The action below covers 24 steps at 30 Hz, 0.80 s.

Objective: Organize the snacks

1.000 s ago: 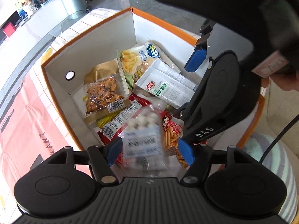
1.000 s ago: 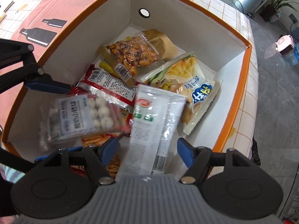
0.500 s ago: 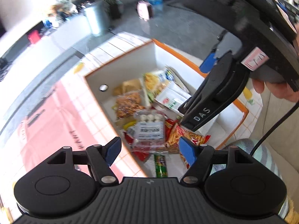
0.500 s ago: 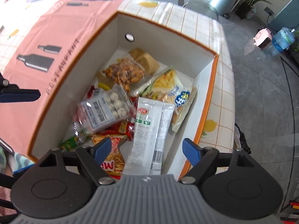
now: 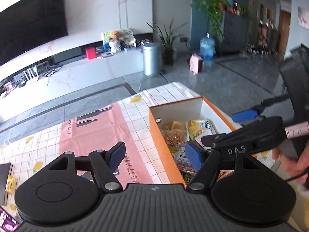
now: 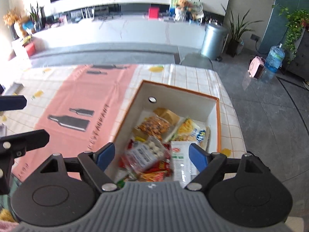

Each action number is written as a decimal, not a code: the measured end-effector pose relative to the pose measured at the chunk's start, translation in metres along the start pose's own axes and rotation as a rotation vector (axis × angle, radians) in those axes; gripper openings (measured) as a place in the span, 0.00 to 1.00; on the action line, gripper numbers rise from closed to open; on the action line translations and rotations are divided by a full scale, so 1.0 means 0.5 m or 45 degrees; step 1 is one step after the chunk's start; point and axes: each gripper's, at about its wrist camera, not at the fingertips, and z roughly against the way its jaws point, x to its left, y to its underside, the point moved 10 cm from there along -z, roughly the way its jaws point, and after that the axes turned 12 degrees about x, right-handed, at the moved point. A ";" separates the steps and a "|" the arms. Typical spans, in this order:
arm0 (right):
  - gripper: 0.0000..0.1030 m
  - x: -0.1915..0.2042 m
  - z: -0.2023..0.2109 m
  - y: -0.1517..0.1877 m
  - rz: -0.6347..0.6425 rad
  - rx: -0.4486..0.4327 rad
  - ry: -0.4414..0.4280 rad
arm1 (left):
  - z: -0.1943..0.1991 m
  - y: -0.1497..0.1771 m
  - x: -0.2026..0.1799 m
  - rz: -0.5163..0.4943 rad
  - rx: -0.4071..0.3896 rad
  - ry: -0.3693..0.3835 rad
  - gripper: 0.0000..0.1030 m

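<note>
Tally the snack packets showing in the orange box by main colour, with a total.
Clear packets (nuts, white balls): 2
Yellow chips bag: 1
White-and-green packet: 1
Tan packet: 1
Red packets: 2
Green packet: 1
Total: 8 that can be told apart; others may lie buried.

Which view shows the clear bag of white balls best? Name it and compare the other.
The right wrist view: the clear bag of white balls lies in full sight atop the red packets in the orange box, label readable. In the left wrist view only a sliver of it shows behind the left gripper's blue pad.
</note>
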 end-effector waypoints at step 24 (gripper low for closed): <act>0.83 0.219 0.129 0.180 -0.143 -0.524 0.135 | 0.075 0.223 0.187 0.388 -0.161 -0.293 0.86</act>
